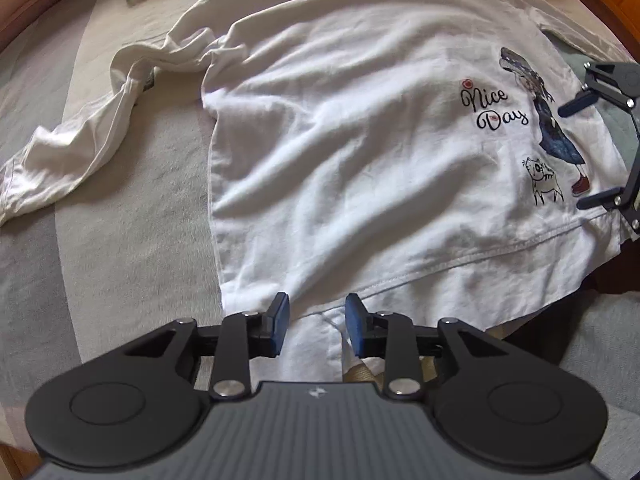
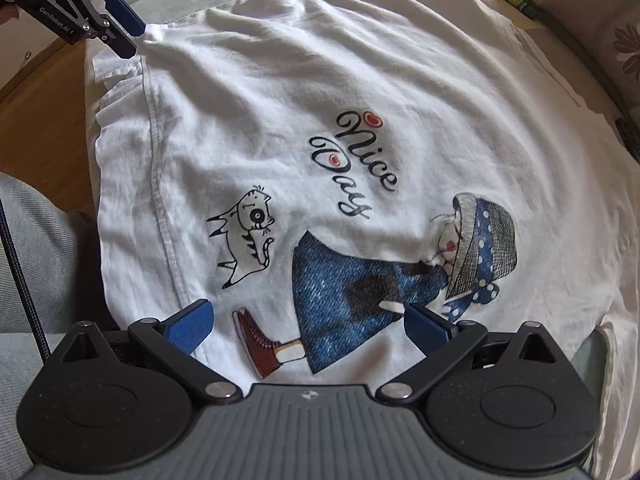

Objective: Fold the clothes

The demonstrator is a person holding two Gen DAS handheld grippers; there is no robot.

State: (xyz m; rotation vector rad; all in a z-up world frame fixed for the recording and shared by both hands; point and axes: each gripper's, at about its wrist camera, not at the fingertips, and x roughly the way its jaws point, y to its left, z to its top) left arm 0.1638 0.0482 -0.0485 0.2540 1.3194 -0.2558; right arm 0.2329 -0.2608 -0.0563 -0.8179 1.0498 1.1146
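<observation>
Left tool (image 1: 316, 316): fingers part-spread astride the hem corner of the white printed shirt (image 1: 360, 140), no pinch visible. Right tool (image 2: 308, 326): fingers wide apart over the opposite hem corner. Shirt lies print-up on the striped bed cover (image 1: 120, 240), one long sleeve (image 1: 80, 132) trailing aside; corner positions suit lifting the hem.

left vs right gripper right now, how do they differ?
The left gripper has a narrow gap, fabric at the shirt hem bunching at its tips; the right gripper gapes wide. Left sits at the hem corner; right hovers over the printed figure. Both have blue pads.
</observation>
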